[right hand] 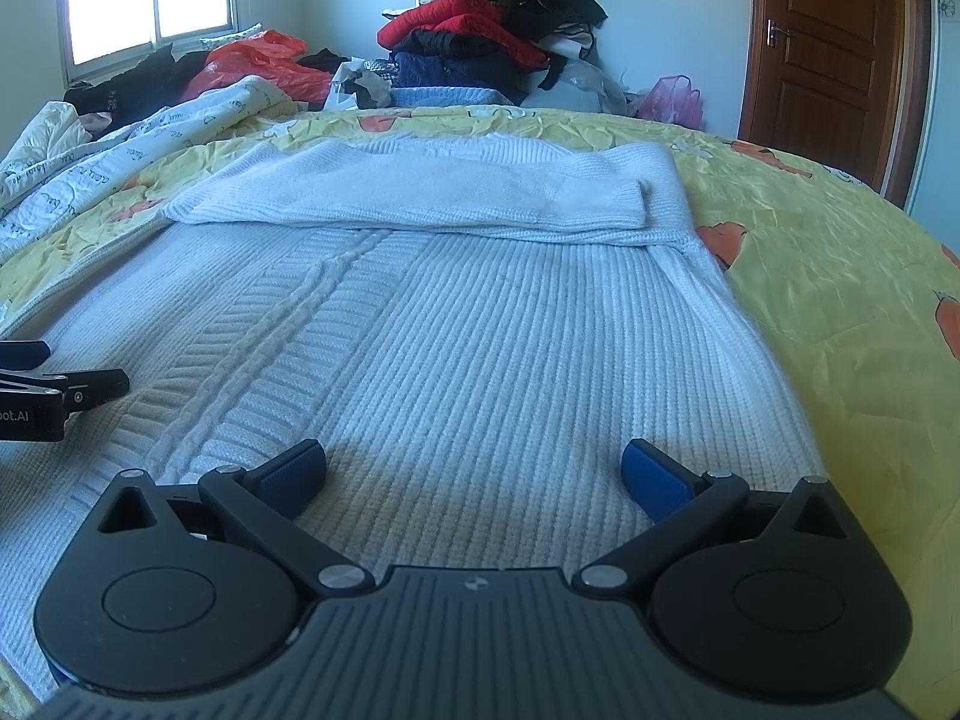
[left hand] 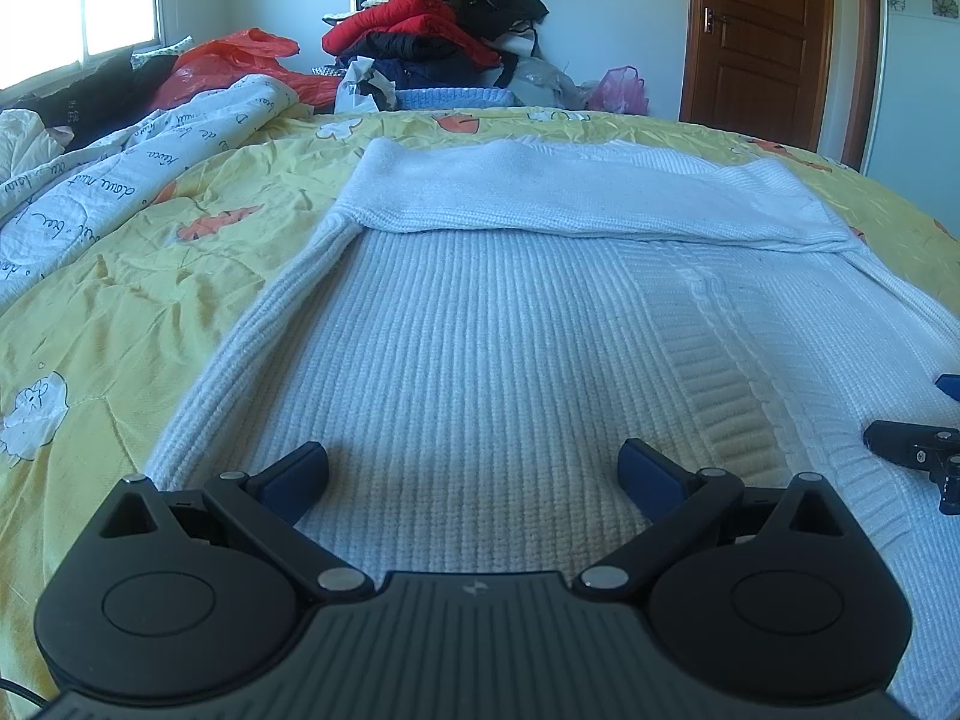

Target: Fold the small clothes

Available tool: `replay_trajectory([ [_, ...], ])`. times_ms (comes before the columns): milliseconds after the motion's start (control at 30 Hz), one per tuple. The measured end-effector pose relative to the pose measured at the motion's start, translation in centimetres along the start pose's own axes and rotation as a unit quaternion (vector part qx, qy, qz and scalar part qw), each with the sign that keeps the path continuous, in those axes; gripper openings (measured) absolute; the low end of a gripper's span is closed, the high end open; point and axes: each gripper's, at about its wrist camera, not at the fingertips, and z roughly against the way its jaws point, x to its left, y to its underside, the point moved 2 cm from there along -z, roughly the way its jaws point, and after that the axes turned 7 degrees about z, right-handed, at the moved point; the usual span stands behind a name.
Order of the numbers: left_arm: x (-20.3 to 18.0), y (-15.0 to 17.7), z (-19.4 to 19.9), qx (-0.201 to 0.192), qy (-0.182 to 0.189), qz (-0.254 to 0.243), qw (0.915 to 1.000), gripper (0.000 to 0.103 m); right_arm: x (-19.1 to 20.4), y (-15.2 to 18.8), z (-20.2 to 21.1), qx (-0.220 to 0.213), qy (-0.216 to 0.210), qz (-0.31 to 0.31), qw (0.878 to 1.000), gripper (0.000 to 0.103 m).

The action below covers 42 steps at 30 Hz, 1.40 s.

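Note:
A white ribbed knit sweater point(left hand: 480, 330) lies flat on the yellow bed cover point(left hand: 108, 300). Its sleeves point(left hand: 570, 192) are folded across the far part of the body. My left gripper point(left hand: 474, 468) is open and empty, just above the sweater's near left part. My right gripper point(right hand: 474, 468) is open and empty above the near right part of the sweater point(right hand: 480, 330). The right gripper also shows at the right edge of the left wrist view point(left hand: 924, 450), and the left gripper at the left edge of the right wrist view point(right hand: 48, 390).
A white quilt with script print point(left hand: 90, 168) lies bunched at the left. A pile of red and dark clothes point(left hand: 444, 24) and plastic bags point(left hand: 240, 60) stand beyond the bed's far edge. A brown door point(left hand: 762, 36) is at the back right.

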Motion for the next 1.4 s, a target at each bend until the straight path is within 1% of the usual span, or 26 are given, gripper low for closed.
replay_trajectory([
  [1100, 0.0, 0.0, 0.0, -0.001, 0.000, 0.001, 1.0000, 0.103, 0.1, 0.0, 0.1, -0.002, 0.002, 0.001, 1.000, 0.101],
  [1267, 0.0, 0.1, 0.1, -0.001, -0.001, 0.000, 1.0000, 0.103, 0.5, 0.5, 0.8, -0.006, 0.010, 0.006, 1.000, 0.101],
  [1400, -0.1, 0.1, 0.7, 0.005, -0.006, -0.004, 1.0000, 0.103, 0.7, 1.0, 1.7, -0.004, 0.007, 0.010, 1.000, 0.101],
])
